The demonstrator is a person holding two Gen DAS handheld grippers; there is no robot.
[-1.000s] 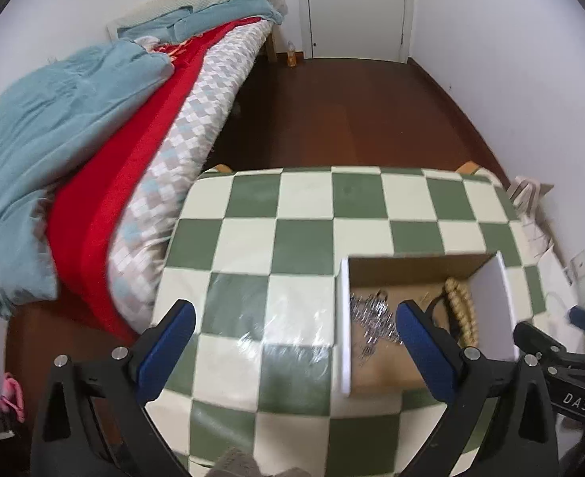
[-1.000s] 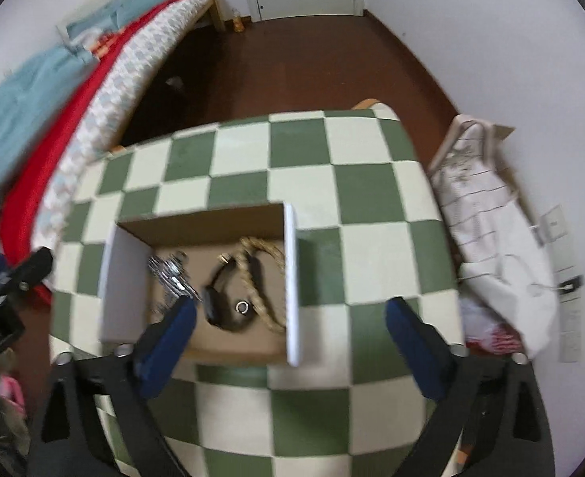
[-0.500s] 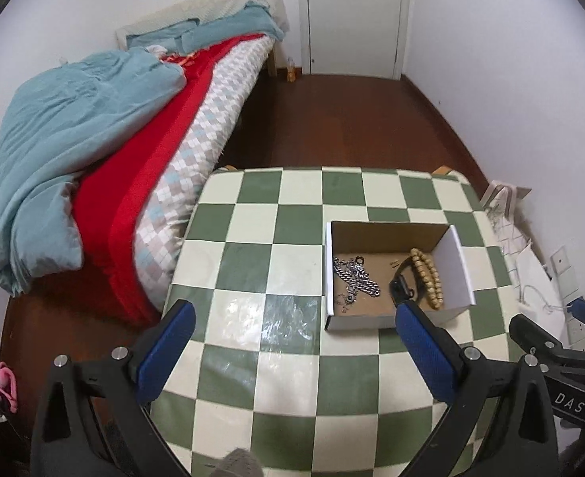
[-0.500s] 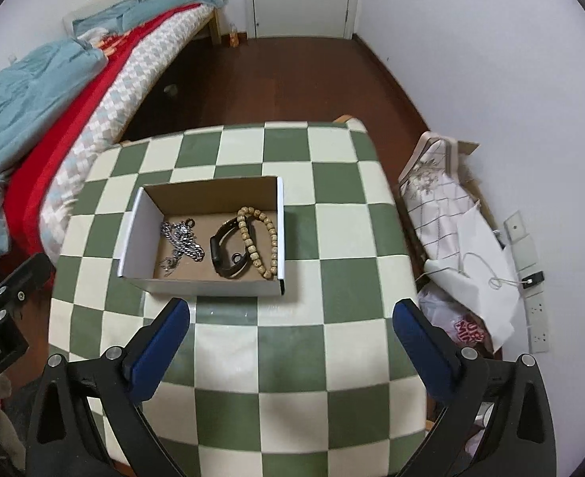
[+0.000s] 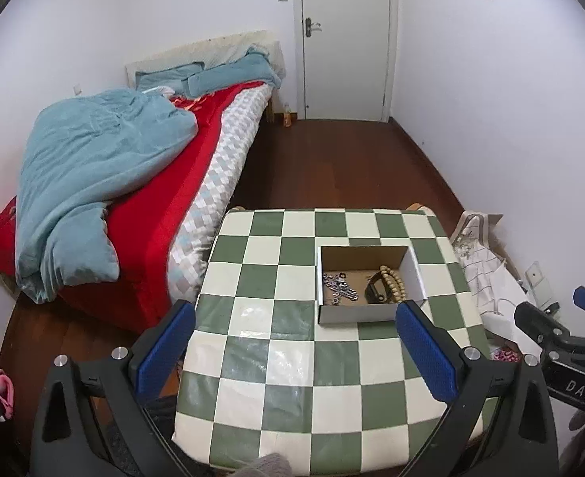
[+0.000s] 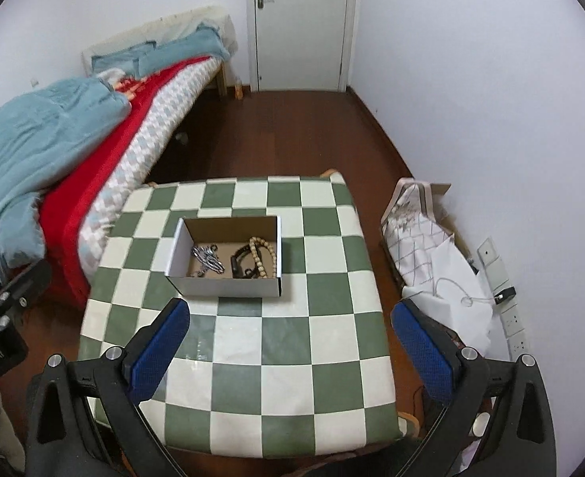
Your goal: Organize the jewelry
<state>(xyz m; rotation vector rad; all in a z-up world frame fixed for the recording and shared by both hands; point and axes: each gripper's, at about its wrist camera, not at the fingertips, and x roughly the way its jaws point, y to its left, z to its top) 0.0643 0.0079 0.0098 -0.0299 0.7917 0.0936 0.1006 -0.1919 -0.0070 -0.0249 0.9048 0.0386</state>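
Both tools, left (image 5: 292, 349) and right (image 6: 290, 348), gaped wide and empty above the checkered table (image 6: 292, 357). Ahead sat the cardboard box (image 6: 228, 284) holding a silver chain (image 6: 208, 260), wooden beads (image 6: 262, 256) and what looked like a dark bracelet (image 6: 238, 264).

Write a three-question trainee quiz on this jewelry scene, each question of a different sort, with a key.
1. True or false: the silver chain lies on the checkered table outside the cardboard box.
2. Multiple choice: in the right wrist view, the wooden bead bracelet sits in which part of the box? A) left side B) right side C) on the front rim
3. Fill in: the left gripper and the right gripper both have their jaws ____ and hold nothing.

Key: 1 false; 2 B; 3 open
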